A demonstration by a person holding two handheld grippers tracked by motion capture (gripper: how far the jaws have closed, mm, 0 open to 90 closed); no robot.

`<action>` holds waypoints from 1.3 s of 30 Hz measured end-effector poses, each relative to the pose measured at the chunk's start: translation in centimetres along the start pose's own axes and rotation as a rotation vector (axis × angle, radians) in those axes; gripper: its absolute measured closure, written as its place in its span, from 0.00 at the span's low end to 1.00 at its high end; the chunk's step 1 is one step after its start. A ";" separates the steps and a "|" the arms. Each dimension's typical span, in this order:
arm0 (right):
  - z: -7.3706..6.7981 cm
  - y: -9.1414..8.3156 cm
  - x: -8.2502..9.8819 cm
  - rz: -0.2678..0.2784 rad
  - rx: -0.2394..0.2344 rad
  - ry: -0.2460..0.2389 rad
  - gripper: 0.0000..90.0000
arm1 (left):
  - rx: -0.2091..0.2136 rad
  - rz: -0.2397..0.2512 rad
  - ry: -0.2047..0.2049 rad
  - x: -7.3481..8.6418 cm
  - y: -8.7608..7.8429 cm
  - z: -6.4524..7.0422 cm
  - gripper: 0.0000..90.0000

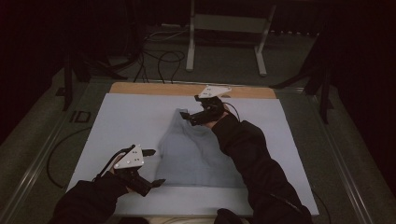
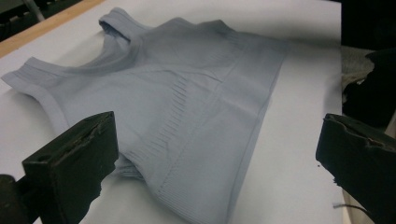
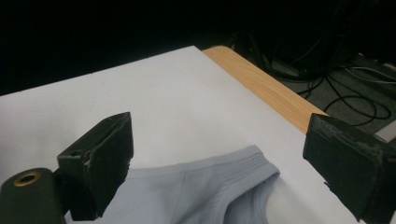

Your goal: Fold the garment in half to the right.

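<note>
- A pale blue-grey ribbed knit tank top [image 1: 194, 151] lies flat on the white sheet-covered table [image 1: 116, 121], roughly at its centre, shoulder straps toward the far edge and hem toward the person.
- The left gripper [image 1: 153, 166], black with a grey three-cornered plate on top, sits at the garment's near left corner. Its jaws stand wide apart and empty; in the left gripper view [image 2: 215, 168] they frame the hem and side seam, with cloth between them but not pinched.
- The right gripper [image 1: 188, 106], of the same build, is held over the far strap area, the dark-sleeved forearm [image 1: 247, 154] crossing above the garment's right side.
- In the right gripper view [image 3: 217, 154] its jaws are spread, nothing gripped; a strap and neckline lie below and between them.
- A strip of bare light wooden tabletop [image 1: 154, 88] shows along the far edge beyond the sheet.
- Black cables [image 1: 161, 60] lie on the grey floor beyond the table.
</note>
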State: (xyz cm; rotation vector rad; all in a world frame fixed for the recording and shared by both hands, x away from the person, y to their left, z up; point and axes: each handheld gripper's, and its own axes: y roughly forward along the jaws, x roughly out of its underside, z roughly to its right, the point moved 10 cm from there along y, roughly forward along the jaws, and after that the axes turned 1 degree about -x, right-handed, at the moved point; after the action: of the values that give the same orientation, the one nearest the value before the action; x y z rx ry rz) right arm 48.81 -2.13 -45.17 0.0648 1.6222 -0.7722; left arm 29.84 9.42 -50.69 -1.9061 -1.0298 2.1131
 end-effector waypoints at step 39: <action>4.1 13.5 5.5 -0.280 0.082 0.139 0.30 | 0.081 -0.225 -0.005 6.7 1.8 1.2 0.22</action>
State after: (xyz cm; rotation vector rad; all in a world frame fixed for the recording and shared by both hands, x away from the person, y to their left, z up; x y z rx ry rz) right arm 57.28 4.09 -56.00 -0.0527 1.7533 -1.0689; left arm 28.04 10.97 -57.29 -1.6629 -1.0858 2.0024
